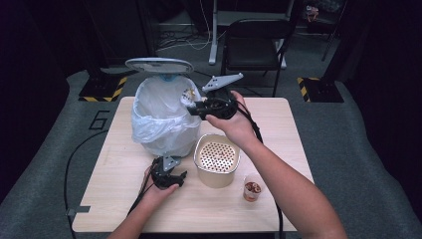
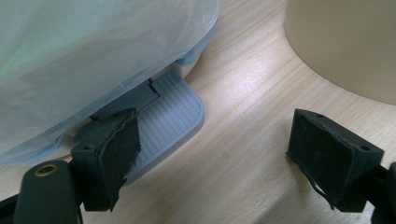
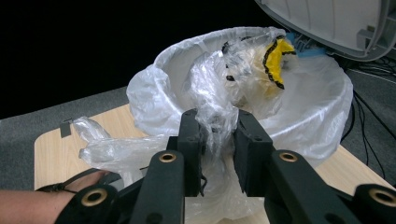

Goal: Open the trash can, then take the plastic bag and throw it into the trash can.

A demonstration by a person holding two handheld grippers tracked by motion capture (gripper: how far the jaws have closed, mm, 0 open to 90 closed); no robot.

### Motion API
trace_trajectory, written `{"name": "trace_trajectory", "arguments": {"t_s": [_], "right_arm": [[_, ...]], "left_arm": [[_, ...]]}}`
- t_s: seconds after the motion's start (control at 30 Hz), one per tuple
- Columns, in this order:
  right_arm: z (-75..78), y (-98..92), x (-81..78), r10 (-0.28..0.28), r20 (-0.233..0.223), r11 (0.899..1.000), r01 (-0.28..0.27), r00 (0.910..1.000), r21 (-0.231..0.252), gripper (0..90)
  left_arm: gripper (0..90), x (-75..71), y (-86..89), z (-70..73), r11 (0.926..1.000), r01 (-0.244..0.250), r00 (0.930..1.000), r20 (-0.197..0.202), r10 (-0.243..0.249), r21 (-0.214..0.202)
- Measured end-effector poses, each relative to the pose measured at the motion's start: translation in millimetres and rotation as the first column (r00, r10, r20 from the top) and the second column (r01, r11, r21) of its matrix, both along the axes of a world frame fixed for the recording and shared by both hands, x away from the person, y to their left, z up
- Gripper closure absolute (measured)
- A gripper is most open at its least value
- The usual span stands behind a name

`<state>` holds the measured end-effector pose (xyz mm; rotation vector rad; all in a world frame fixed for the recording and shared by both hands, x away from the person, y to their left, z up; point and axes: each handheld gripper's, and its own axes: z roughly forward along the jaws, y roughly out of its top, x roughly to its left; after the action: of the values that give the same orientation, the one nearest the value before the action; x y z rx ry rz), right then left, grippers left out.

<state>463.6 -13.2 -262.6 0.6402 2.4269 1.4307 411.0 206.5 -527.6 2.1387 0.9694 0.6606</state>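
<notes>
The crumpled clear plastic wrapper (image 3: 219,112) is clamped in the right tongs (image 3: 219,140), held over the near rim of the white-lined pedal bin (image 1: 161,117) that stands toward the far left corner of the bench (image 1: 124,209). The wrapper is a loose wad. Its long axis runs up from the pads and away toward the bin's mouth, where a part printed in yellow and black lies against the far wall of the liner. How much of that printed part belongs to the same piece is hard to tell. The bin's lid (image 1: 159,64) stands raised; the right gripper view cuts it off at the top corner.

In the high view the wrapper is little more than a pale speck ahead of the right tongs (image 1: 191,104). The left tongs (image 1: 169,179) rest low near the front edge of the bench, jaws apart with nothing between them. The left gripper view shows their left pad just above the bin's grey ribbed pedal (image 2: 170,119), which the liner hides in the high view. A perforated beige container (image 1: 216,159) stands mid-bench, with a small cup (image 1: 252,190) just to its right.
</notes>
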Motion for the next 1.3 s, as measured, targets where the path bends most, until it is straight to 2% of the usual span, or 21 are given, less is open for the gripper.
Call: {"name": "trace_trajectory", "arguments": {"t_s": [0.57,0.77,0.93,1.3], "right_arm": [[-4.4,33.9,13.6,0.01,0.02,1.0,-0.01,0.9998,0.019,74.3],[-9.9,45.5,22.5,-0.015,0.024,1.0,0.014,0.9996,0.024,74.2],[-16.2,53.2,35.9,-0.042,0.024,0.999,0.041,0.9988,0.023,74.1],[-23.3,61.8,48.9,-0.104,0.014,0.994,0.103,0.9945,0.036,73.7]], "left_arm": [[16.6,0.0,0.0,0.0,1.0,0.0,1.0,0.001,0.0,0.0],[16.5,0.0,0.1,0.0,1.0,0.001,1.0,-0.001,-0.001,-0.001],[16.6,0.0,0.4,0.6,1.0,0.004,1.0,-0.008,-0.004,0.003],[16.6,-0.1,0.3,0.6,1.0,0.004,1.0,-0.008,-0.004,0.002]]}}
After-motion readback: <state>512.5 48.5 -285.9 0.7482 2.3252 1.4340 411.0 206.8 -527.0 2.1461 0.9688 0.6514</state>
